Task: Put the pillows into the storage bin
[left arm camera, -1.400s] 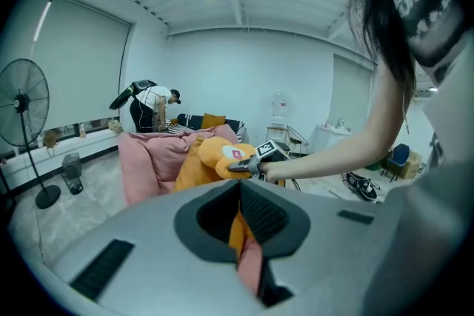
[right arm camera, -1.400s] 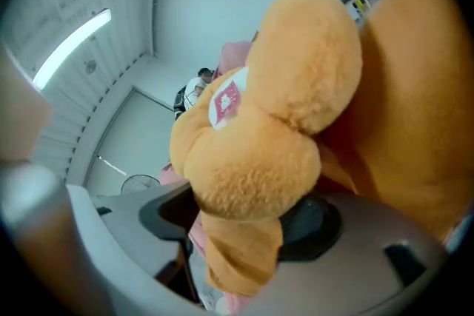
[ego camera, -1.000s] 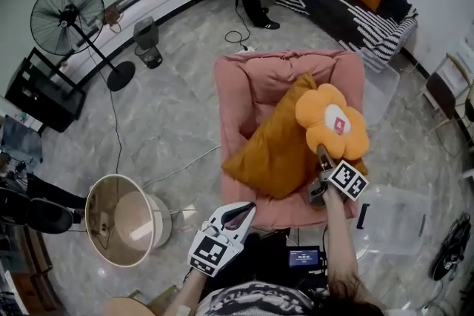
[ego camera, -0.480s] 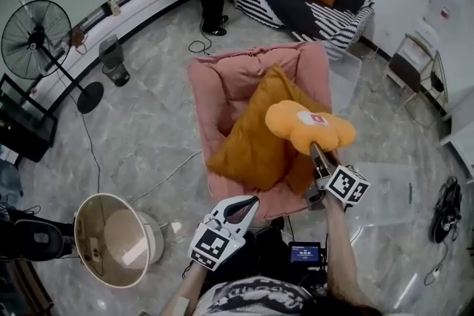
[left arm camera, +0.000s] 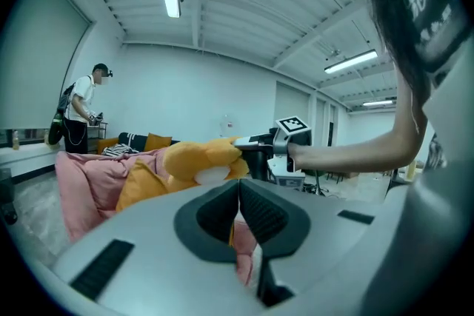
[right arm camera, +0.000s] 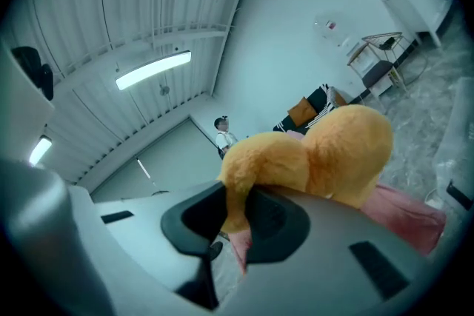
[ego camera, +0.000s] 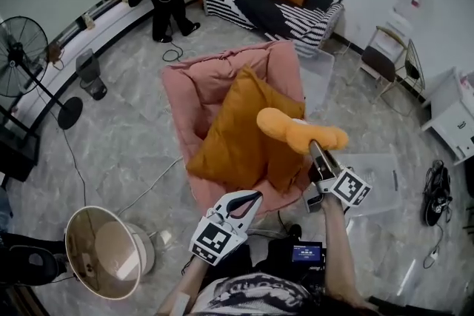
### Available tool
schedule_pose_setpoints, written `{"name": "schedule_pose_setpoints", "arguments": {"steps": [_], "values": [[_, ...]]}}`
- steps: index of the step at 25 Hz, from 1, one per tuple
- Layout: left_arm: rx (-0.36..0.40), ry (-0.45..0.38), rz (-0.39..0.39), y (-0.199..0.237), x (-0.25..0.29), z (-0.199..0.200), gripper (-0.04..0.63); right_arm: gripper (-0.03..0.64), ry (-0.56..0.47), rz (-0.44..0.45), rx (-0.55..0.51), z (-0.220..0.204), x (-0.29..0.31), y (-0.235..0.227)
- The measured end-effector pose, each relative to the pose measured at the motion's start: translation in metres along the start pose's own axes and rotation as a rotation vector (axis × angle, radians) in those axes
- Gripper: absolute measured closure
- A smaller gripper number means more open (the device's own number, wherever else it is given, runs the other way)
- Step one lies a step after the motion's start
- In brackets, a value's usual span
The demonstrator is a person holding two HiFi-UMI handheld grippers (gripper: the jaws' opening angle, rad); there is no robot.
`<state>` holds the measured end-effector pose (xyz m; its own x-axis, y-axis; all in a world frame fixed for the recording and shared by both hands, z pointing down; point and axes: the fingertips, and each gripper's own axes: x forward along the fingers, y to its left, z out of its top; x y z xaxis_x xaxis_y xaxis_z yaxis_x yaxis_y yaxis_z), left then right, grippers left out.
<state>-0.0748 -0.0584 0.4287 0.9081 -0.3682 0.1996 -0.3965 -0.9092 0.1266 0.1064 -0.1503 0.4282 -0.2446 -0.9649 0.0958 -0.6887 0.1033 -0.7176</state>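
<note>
Pillow shaped like an orange flower (ego camera: 296, 133) is held up at three o'clock of the big orange pillow (ego camera: 229, 133), which we see lying on the pink armchair (ego camera: 185, 85). Our right gripper (ego camera: 312, 148) has just been closing and pinches the flower's edge between its jaws. Our left gripper (ego camera: 254, 196), at six o'clock of the armchair, is closed on nothing. A clear bin (ego camera: 320, 81) stands at two o'clock.

The grey marble floor (ego camera: 141, 152) before me carries a pink armchair (ego camera: 194, 81) with an orange pillow (ego camera: 229, 137) lying on its seat, a clear storage bin (ego camera: 320, 81) just beside its far right corner, a clear lid (ego camera: 381, 177) near right, and a standing fan (ego camera: 69, 113) far left.
</note>
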Motion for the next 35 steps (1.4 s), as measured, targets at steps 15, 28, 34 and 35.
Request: {"name": "schedule_pose_setpoints", "arguments": {"steps": [15,28,34,35], "values": [[0.02,0.045,-0.046,-0.103,0.159,0.011,0.583,0.561,-0.105,-0.038,-0.006,0.141,-0.118,-0.149],[0.049,0.19,-0.066,-0.226,0.303,0.007,0.583,0.56,0.009,-0.328,0.132,0.164,-0.255,-0.41],[0.067,0.267,-0.06,-0.238,0.323,-0.001,0.583,0.56,0.025,-0.443,0.2,0.156,-0.279,-0.494],[0.064,0.278,-0.055,-0.237,0.325,-0.003,0.583,0.56,0.032,-0.454,0.201,0.155,-0.279,-0.505]]}}
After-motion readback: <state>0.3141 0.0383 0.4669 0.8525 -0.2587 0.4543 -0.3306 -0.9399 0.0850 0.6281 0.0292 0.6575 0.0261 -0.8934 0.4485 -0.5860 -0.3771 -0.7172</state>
